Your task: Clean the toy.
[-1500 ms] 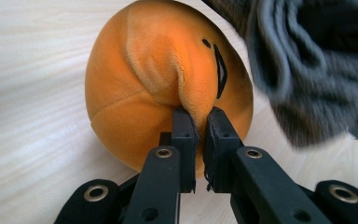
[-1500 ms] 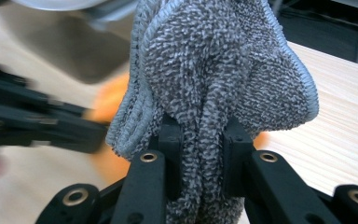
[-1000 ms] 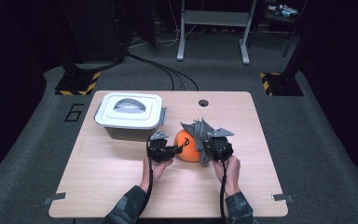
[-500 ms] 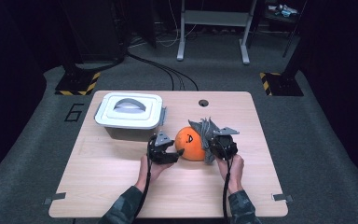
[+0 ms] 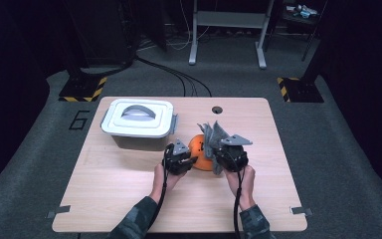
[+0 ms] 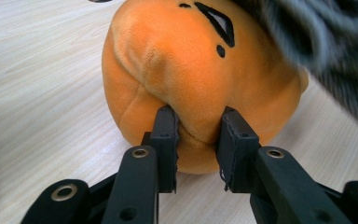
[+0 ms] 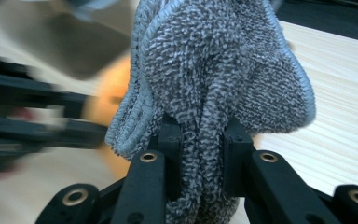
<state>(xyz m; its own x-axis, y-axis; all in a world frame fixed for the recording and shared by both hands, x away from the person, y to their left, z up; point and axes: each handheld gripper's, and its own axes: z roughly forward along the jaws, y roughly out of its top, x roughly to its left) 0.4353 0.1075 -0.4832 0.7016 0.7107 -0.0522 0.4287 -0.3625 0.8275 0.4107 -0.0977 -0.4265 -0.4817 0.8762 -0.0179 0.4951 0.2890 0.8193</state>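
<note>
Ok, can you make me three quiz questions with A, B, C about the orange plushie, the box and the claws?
1. Where is the lidded box?
A. left of the orange plushie
B. on the floor
C. on top of the plushie

2. What colour is the cloth?
A. red
B. grey
C. yellow

3. What is the right claw doing?
A. hanging open
B. lying on the table
C. pinching the cloth

Answers: 1 A, the high view shows the box at the left on the table. 2 B, its fluffy loops are grey. 3 C, the cloth is squeezed between its pads.
</note>
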